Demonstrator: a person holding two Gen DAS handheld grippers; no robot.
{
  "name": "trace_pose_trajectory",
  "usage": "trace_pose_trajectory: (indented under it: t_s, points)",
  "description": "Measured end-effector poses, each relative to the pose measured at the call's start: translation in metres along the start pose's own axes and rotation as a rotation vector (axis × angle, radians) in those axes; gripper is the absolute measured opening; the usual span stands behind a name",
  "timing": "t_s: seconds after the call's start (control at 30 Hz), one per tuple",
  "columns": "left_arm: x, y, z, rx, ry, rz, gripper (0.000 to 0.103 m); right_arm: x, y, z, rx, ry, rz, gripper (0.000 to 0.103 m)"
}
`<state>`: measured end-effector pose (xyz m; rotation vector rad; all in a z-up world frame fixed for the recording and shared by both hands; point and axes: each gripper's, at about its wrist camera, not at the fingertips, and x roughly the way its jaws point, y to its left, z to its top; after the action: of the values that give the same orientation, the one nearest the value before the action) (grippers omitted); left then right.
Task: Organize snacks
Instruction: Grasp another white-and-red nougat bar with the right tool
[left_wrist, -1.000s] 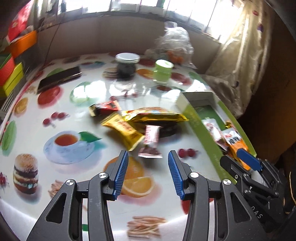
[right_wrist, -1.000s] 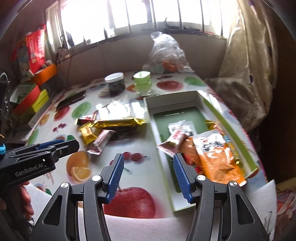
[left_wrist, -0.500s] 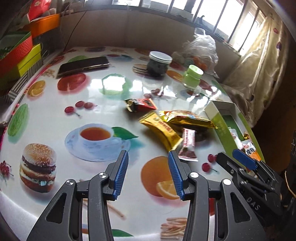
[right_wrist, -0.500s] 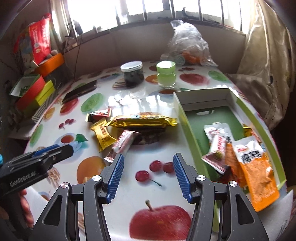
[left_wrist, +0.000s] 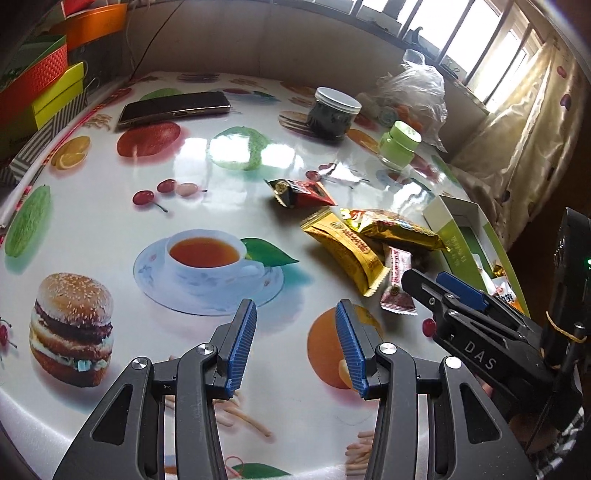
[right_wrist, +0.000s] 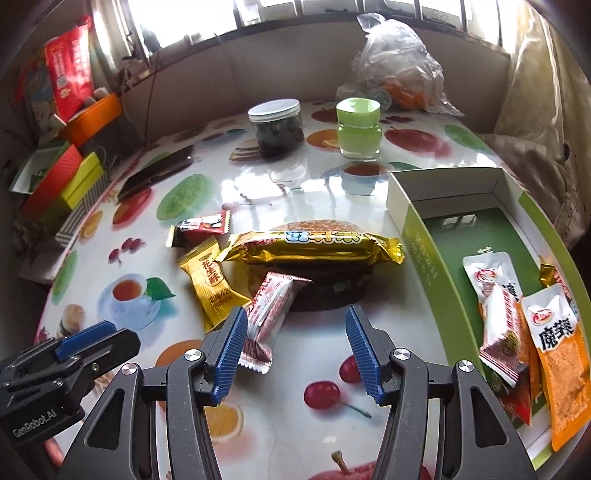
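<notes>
Task judged partly done: several packets already lie in the green box (right_wrist: 424, 236). Four snacks (right_wrist: 314, 247) remain loose on the bench (right_wrist: 288, 402), beside the box. Right gripper (right_wrist: 293, 352) and left gripper (left_wrist: 293, 347) are both open, nothing held.

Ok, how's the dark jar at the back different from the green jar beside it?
The dark jar is wider, with clear walls showing dark contents and a white lid. The green jar is narrower, pale green with a matching green lid. Both stand upright with lids on, side by side on the table.
</notes>
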<state>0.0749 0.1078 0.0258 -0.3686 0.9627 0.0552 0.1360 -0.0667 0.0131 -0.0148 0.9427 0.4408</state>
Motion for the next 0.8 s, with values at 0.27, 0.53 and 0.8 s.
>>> trace_pose_trajectory:
  t_s: [0.27, 0.53, 0.8]
  points:
    - [0.004, 0.003, 0.005, -0.017, 0.001, 0.001, 0.046, 0.01, 0.004, 0.002, -0.019, 0.004, 0.026, 0.05]
    - [0.008, 0.002, 0.009, -0.018, 0.002, 0.002, 0.046, 0.009, 0.007, 0.002, -0.038, 0.007, 0.057, 0.02]
    - [0.008, 0.001, 0.017, -0.021, -0.009, -0.004, 0.046, 0.01, 0.024, -0.005, -0.086, 0.035, 0.153, 0.019]
